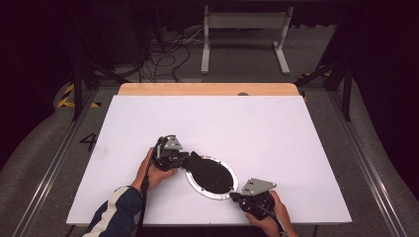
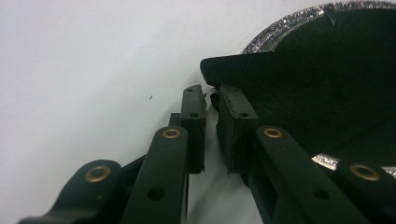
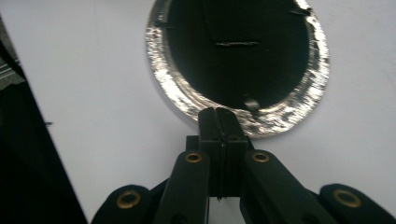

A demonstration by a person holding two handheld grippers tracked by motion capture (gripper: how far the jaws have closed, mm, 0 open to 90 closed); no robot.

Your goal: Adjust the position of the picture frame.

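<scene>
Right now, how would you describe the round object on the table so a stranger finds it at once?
On the white table, look near its front edge, between the left gripper and right gripper. There lies a flat oval plate: black centre, glittery silver rim.

One table (image 1: 276,128) is seen at the frame's centre. One silver-rimmed plate (image 1: 197,183), one black cloth (image 1: 212,173), two grippers (image 1: 184,159) (image 1: 236,196) and two hands (image 1: 154,174) (image 1: 276,217) are counted at lower centre.

navy-and-white sleeve (image 1: 114,213), black grippers, brass rivets
</scene>
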